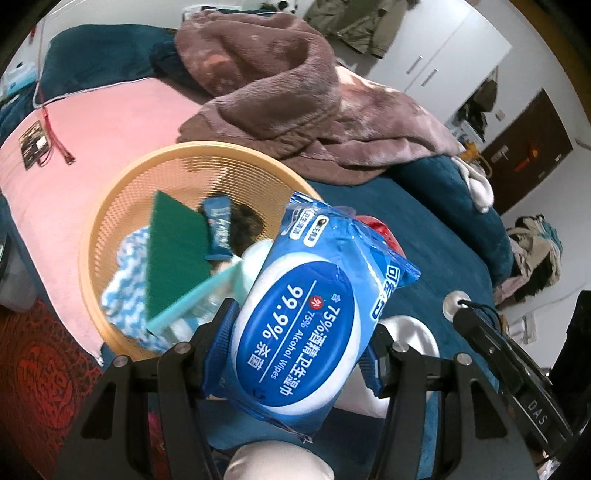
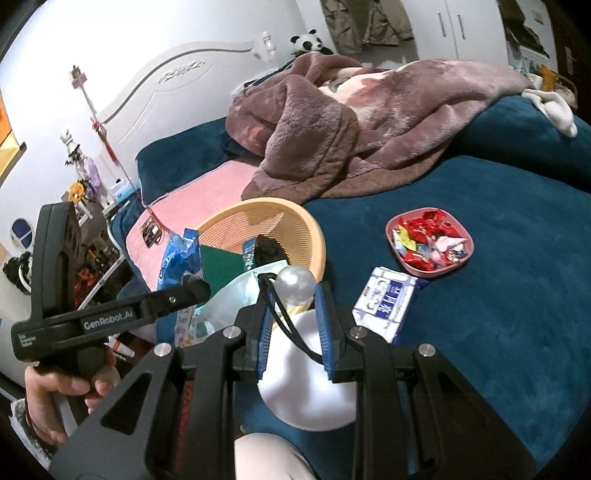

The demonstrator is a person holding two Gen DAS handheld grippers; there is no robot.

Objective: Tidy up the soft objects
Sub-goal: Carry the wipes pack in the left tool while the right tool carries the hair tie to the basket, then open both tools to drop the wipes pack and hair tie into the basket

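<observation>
The left tool [image 1: 299, 350] pointed steeply down over the bed, its blue-padded jaws clamped on a blue-and-white plastic pack of alcohol wipes [image 1: 310, 325]. The person's hand [image 2: 61, 391] wrapped its black grip low at the left of the right wrist view. The pack stood tilted, its printed face up and its crimped top end reaching over the near rim of the round tan plastic mesh basket [image 1: 122, 206].

The right tool [image 2: 295, 332], angled less steeply, held its jaws narrow on a white soft rounded object [image 2: 306, 391] that carried a black cord and a pearly silver ball [image 2: 295, 286] at its far end, just before the basket's rim.

Inside the basket lay a green flat scouring pad [image 1: 173, 236], a pale teal strip, a blue-and-white patterned cloth [image 1: 125, 280] and a small blue packet [image 1: 218, 225], crowded toward the near side.

To the right of the basket, on the dark teal bedcover [image 2: 498, 314], lay a white-and-purple tissue packet [image 2: 384, 308], and just beyond it a pink square dish [image 2: 461, 264] of red-wrapped sweets. The cover around them was bare.

Beyond the basket lay a pink mat [image 1: 92, 140] on the left and a heaped mauve fleece blanket [image 2: 351, 133], with a white headboard [image 2: 177, 85] and wardrobe doors [image 2: 448, 26] at the back.
</observation>
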